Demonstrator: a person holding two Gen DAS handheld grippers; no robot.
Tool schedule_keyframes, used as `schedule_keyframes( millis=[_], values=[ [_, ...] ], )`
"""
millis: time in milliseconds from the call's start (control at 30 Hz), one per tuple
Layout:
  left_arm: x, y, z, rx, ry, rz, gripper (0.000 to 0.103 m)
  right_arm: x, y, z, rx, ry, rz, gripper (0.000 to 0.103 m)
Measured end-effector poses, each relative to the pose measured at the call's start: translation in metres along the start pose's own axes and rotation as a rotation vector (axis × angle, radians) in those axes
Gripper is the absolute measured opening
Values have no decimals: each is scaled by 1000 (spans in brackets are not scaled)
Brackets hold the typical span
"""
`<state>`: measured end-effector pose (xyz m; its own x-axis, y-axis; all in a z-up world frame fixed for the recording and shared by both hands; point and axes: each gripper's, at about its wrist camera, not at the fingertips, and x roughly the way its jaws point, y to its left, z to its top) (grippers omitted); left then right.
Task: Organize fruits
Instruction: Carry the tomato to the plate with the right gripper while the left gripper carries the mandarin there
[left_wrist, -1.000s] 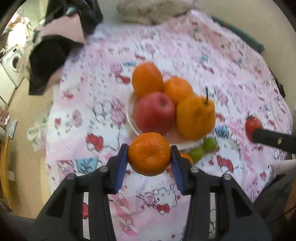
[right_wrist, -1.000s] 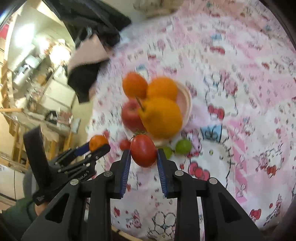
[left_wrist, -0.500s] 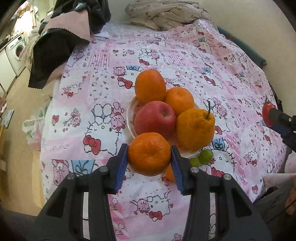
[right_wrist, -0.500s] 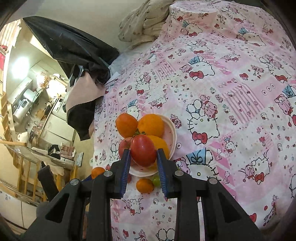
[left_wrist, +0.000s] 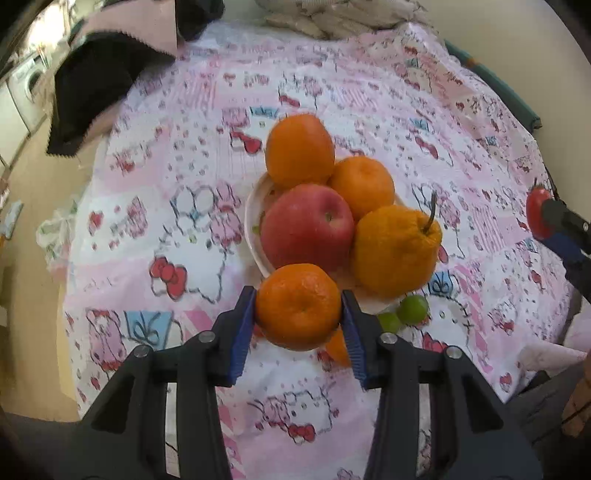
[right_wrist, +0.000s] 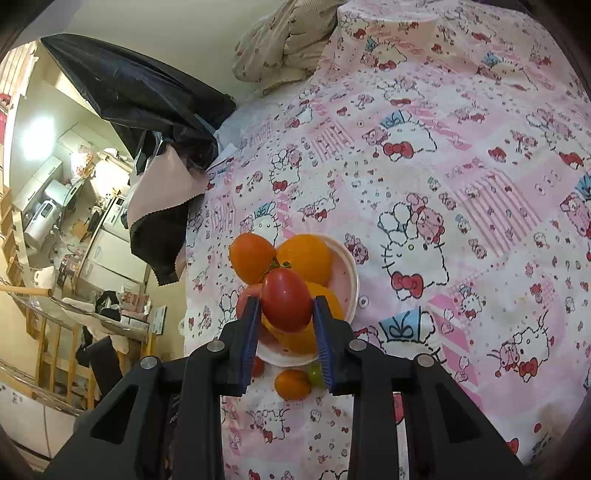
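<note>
Plate packed: apple, three oranges piled tight, no gap between them. Near rim blocked by two limes and a small orange on the cloth. Pink bedspread right of the plate lies open.

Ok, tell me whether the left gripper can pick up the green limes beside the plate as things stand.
Probably not yet: the left gripper is shut on a mandarin, so it has no free grasp. The limes themselves lie uncovered on the cloth beside the plate.
</note>
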<state>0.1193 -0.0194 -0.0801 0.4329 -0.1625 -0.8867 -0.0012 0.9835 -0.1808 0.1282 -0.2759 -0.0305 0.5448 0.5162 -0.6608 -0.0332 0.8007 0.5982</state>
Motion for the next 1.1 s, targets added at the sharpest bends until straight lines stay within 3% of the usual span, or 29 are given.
schedule_keyframes(
  millis=[700, 933, 1100],
  values=[
    [5, 6, 0, -27, 37, -16, 41, 3, -4, 15, 37, 35, 48, 30],
    [7, 7, 11, -75, 50, -85, 41, 2, -7, 26, 52, 53, 66, 30],
    [12, 9, 25, -90, 45, -88, 41, 14, -13, 32, 94, 87, 69, 30]
  ],
)
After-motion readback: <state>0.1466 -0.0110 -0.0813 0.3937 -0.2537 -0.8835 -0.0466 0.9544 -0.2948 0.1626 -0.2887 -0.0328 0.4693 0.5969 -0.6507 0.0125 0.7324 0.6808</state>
